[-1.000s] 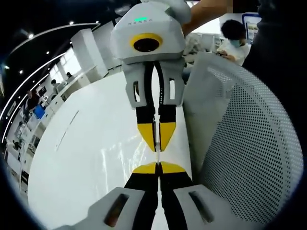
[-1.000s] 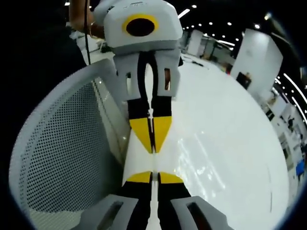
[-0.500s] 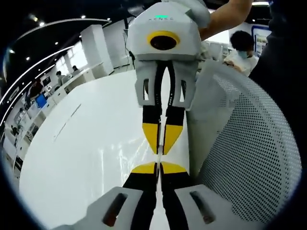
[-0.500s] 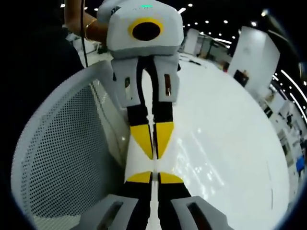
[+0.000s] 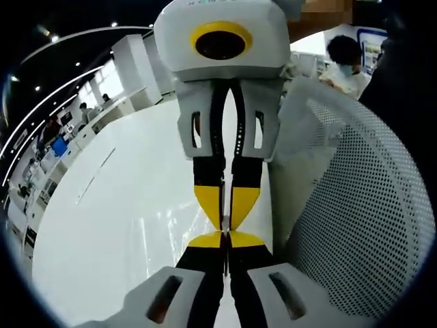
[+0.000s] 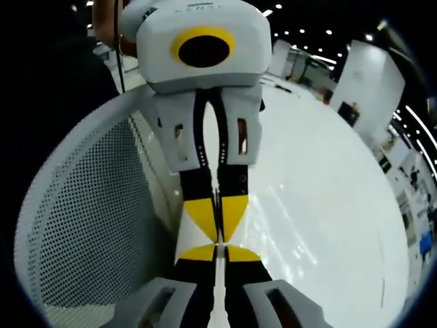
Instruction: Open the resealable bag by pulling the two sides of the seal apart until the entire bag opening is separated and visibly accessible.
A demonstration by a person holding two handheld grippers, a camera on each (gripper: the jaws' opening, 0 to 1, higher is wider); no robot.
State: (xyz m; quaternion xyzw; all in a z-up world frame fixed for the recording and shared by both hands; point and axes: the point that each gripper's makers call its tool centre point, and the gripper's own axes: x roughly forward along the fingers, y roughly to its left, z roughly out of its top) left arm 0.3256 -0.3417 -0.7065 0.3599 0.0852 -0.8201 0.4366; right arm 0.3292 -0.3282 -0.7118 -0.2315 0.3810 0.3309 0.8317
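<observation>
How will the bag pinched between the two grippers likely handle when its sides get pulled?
The bag shows edge-on as a thin pale sliver, so it is probably light, floppy film. The left gripper and right gripper both pinch it with shut jaws near the tips, and smooth film may slip out.

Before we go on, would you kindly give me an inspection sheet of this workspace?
Surface: glossy white table, reflecting ceiling lights.
Job's things: resealable bag too thin to make out; it may lie edge-on between the meeting tips.
Clutter: nothing seen on the table.
Grippers: left gripper and right gripper face each other tip to tip, the jaws of each pressed together.
Cables: thin dark cable beside a person's arm.
Surroundings: white perforated chair back next to the table; seated person and desks in an open office behind.
</observation>
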